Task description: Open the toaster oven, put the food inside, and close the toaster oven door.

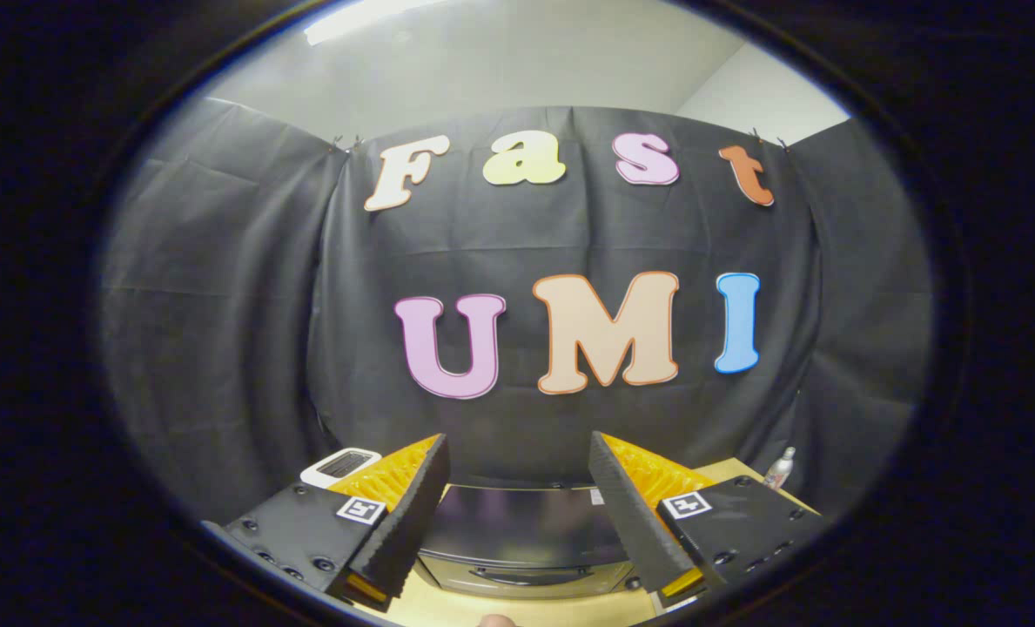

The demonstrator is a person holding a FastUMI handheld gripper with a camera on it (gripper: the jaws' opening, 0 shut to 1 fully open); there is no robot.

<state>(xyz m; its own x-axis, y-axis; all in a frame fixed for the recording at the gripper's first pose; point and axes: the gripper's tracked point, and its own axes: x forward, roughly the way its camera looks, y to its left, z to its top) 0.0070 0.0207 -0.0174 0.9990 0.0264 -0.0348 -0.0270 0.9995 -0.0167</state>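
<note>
Two fingers [413, 514] spread apart and empty, the closed toaster oven [521, 535] on the table [482, 605] between and beyond them.

Toaster oven [521, 540] on table [447, 608], beyond open tool [517, 522]

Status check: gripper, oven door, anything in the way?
Gripper open, fingers spread, holding nothing. Toaster oven just ahead between the fingers, door shut, handle untouched. Small bottle off to the side, not in the way.

No readable text or labels
</note>
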